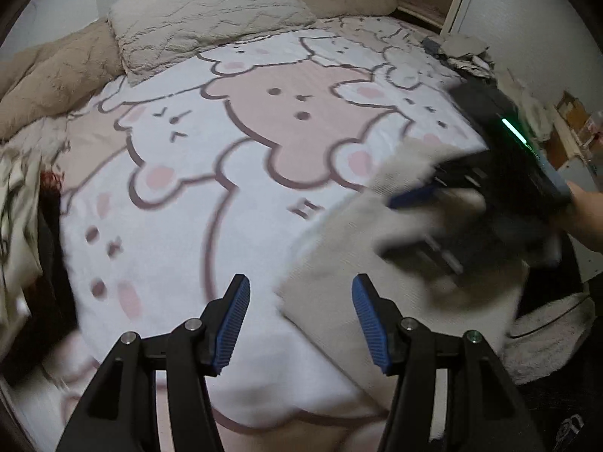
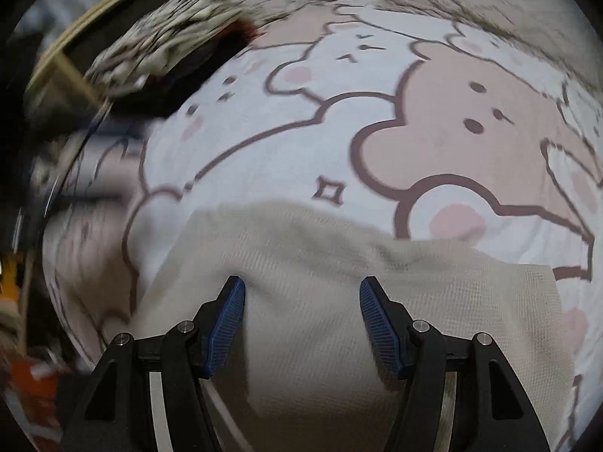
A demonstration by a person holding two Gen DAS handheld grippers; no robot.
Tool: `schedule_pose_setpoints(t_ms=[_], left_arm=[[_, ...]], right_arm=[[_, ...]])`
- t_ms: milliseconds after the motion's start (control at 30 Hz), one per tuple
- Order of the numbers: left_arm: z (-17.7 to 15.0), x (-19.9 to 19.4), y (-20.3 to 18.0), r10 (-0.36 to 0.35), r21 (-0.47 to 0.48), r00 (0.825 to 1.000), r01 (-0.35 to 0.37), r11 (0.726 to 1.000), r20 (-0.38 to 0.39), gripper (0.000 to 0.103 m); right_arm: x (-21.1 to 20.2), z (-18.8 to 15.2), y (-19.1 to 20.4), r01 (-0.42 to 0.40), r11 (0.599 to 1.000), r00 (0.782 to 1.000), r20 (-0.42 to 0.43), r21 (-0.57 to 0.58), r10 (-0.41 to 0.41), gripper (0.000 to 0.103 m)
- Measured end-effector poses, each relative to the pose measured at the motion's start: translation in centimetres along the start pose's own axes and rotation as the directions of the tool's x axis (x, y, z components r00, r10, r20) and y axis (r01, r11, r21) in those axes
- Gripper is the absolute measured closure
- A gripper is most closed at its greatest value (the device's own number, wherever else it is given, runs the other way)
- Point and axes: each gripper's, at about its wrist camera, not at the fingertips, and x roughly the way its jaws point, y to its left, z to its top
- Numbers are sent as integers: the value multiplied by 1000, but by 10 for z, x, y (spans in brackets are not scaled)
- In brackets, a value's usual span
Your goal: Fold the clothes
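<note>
A cream knitted garment (image 1: 339, 282) lies on the bed near its right front edge; in the right wrist view it (image 2: 320, 301) fills the lower half as a flat folded piece. My left gripper (image 1: 301, 293) is open and empty, just above the bed to the garment's left edge. My right gripper (image 2: 301, 301) is open directly over the garment, its jaws apart with nothing between them. In the left wrist view the right gripper's black body (image 1: 490, 188) is blurred over the garment, held by a hand (image 1: 588, 211).
The bed carries a white and pink bear-print blanket (image 1: 226, 169). A cream pillow (image 1: 203, 15) and beige plush bedding (image 1: 56, 75) lie at its head. A pile of patterned and dark clothes (image 1: 22, 226) sits at the left edge. A fluffy rug (image 1: 546, 339) lies at right.
</note>
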Motion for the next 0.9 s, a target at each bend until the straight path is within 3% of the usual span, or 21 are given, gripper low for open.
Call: schedule_pose_setpoints(t_ms=[67, 133, 267, 400, 500, 633, 700, 900], left_arm=[[-14, -4, -27, -41, 8, 999, 40, 999, 17, 47], [-27, -8, -55, -76, 53, 996, 73, 996, 43, 47], [-52, 10, -102, -91, 195, 995, 82, 977, 36, 47], [-73, 49, -123, 26, 316, 999, -17, 949, -24, 47], [-73, 67, -121, 61, 306, 998, -53, 951, -14, 44], [-68, 62, -125, 138, 294, 990, -136, 946, 16, 44], [-70, 50, -127, 160, 282, 986, -166, 945, 43, 44], [-93, 15, -137, 175, 237, 978, -197, 951, 111, 44]], right_arm=[[-17, 6, -13, -21, 996, 1000, 22, 91, 19, 39], [-54, 1, -16, 6, 997, 993, 116, 82, -16, 39], [-112, -50, -17, 79, 996, 964, 252, 45, -88, 39], [-108, -105, -14, 62, 997, 969, 239, 37, -69, 44], [-77, -137, -22, 65, 995, 976, 201, 82, -80, 44], [-52, -146, -29, 105, 988, 972, 198, 110, -125, 52], [-58, -142, -11, 179, 984, 967, 183, 21, -180, 52], [-111, -163, -9, 151, 988, 959, 237, 29, -154, 52]])
